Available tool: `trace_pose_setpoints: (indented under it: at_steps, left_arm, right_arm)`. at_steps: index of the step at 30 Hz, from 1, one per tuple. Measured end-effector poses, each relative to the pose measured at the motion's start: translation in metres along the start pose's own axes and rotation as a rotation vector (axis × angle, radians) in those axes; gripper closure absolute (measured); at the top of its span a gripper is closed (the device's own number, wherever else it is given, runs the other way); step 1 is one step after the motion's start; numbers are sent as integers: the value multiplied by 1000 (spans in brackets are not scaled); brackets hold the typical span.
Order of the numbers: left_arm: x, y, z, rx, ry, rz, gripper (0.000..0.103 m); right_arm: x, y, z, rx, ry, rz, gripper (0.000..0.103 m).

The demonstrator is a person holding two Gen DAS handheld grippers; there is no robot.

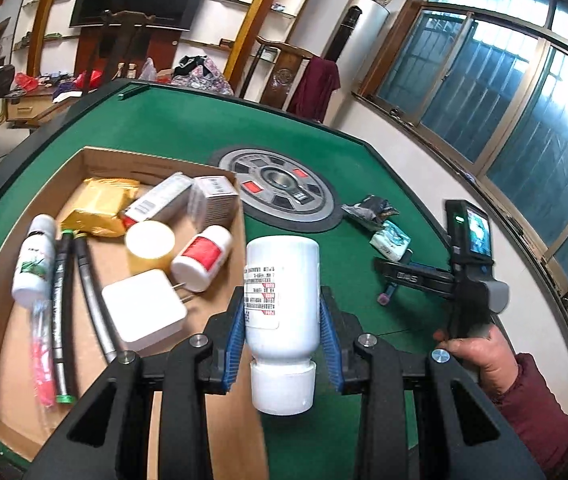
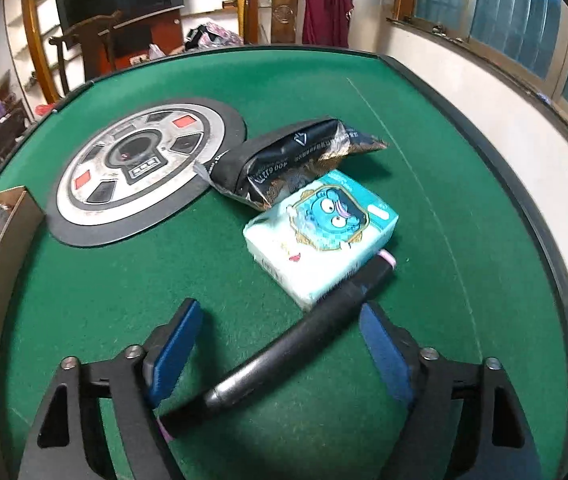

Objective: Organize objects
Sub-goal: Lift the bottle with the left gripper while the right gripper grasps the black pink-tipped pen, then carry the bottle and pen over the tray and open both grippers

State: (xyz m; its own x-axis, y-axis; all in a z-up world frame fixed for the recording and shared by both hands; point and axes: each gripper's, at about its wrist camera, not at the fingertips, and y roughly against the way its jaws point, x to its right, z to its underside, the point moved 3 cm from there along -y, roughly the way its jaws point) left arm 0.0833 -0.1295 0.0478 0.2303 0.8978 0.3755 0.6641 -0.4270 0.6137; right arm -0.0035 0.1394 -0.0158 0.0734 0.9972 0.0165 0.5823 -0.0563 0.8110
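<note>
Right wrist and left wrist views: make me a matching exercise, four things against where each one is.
Things:
1. white bottle
2. black hose
3. tissue pack
4. white charger

Places:
A. inside the cardboard box
B. clamped in the left gripper
C. on the felt, between the right gripper's open jaws
D. on the felt beside the black snack bag

Pairs: 1-B, 2-C, 3-D, 4-A

Between my left claw's [image 1: 281, 336] ribbed blue pads sits a glossy white plastic bottle [image 1: 281, 300] with a paper label. Left of it, a matt brown cardboard box [image 1: 15, 368]. Under my right claw [image 2: 279, 344], matt green felt [image 2: 123, 280] and a smooth, dark hose [image 2: 284, 344] with a metal collar.
</note>
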Motion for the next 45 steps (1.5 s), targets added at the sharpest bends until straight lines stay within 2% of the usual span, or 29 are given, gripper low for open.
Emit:
trace_pose_setpoints:
  at_steps: [1, 2, 4, 6, 12, 19, 28, 34, 38, 40, 45]
  left_arm:
    - [-4, 0, 1, -1, 11, 0, 70]
    - [-6, 0, 2, -2, 19, -2, 70]
    - [-11, 2, 4, -5, 36, -5, 70]
    - [-14, 4, 6, -2, 49, -3, 70]
    - [-21, 17, 8, 14, 67, -38, 70]
    - [-19, 41, 9, 57, 44, -69, 70]
    - [-34, 73, 12, 78, 46, -128, 70]
    - [-58, 81, 21, 37, 89, -162, 70]
    - [-72, 80, 26, 7, 91, -181, 70]
    - [-77, 74, 28, -15, 100, -191, 70]
    - [-90, 55, 35, -65, 117, -216, 70]
  right_arm:
    - [3, 2, 2, 6, -1, -6, 50]
    - [8, 5, 5, 9, -8, -9, 56]
    - [18, 9, 8, 7, -28, -22, 79]
    - [24, 10, 10, 4, -59, -58, 87]
    - [33, 24, 20, 19, -95, -162, 87]
    - [21, 52, 17, 68, -108, -345, 87]
    - [-57, 99, 4, 107, 39, -556, 87]
    - [-127, 118, 10, 57, 158, -723, 87]
    - [-159, 129, 15, 33, 221, -792, 86]
    - [-172, 126, 17, -26, 227, -850, 86]
    - [-207, 106, 26, -104, 286, -825, 86]
